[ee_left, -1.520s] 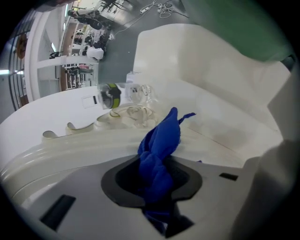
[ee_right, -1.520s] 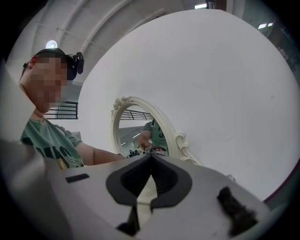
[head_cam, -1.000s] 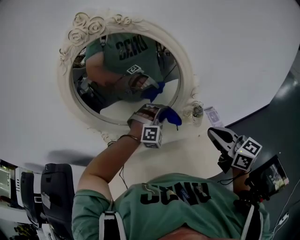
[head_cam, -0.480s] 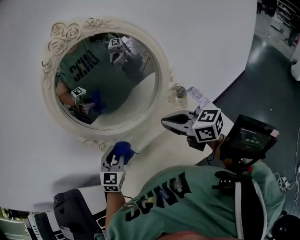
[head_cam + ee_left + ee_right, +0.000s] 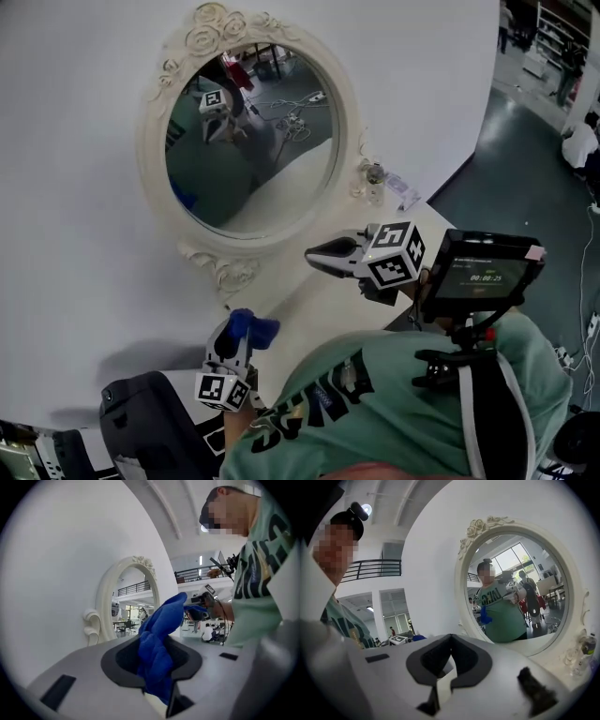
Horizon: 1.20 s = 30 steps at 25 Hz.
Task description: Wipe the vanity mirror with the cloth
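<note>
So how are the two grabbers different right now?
The left gripper has its fingers shut on the blue cloth; the right gripper has its fingers shut on nothing. The left gripper sits farther from the mirror, the right gripper nearer it. Both are shut, and neither touches the mirror.

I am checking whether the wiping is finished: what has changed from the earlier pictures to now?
The left claw, shut on the blue cloth, drew back from the lower rim of the mirror toward the person and is now clear of it. Nothing was taken or let go: the cloth stayed in that claw, the right claw stayed empty beside the mirror.
</note>
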### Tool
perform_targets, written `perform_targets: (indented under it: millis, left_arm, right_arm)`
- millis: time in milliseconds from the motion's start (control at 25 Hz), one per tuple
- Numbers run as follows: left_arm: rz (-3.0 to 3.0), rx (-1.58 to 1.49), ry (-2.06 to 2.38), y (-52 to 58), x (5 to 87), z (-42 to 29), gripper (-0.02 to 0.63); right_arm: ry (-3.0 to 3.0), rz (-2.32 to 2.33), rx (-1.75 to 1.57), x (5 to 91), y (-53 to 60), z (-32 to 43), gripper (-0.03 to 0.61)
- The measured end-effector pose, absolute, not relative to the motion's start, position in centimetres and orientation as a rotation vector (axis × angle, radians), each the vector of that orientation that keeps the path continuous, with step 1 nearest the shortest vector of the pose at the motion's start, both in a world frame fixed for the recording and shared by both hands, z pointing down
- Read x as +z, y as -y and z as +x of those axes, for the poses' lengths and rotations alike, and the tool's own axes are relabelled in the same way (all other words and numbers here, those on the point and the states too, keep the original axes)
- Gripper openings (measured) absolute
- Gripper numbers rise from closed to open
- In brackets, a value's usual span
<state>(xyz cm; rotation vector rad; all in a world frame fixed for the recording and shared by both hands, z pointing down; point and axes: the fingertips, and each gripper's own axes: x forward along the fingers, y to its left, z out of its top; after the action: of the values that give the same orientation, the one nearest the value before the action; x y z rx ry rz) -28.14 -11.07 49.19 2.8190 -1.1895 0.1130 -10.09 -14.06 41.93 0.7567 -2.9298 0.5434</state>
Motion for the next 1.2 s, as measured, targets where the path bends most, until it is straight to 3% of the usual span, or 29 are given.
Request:
perform_targets:
  millis: [200,520,840,1200]
  left_arm:
    - [2.758,0.019,1.165,10.2,49.4,-28.1,0.118]
    - [2.515,-0.152,1.443,16.3,47.5,-25.9,0.117]
    - [2.534,-0.095,1.940,29.3,35.1,-23.8,0.117]
    - [2.318,0.046,2.265,35.7,33.7,-24.4,0.117]
  right_arm:
    - [2.920,0.667,0.477,40.9,13.7,-11.1,0.011]
    - [3.000,0.553,0.457,40.9,17.7,-4.1,0.011]
    - [3.044,0.635,0.480,41.7,21.3,7.7,0.011]
    - [3.056,0.702,0.572,43.3,24.2,15.0,0.011]
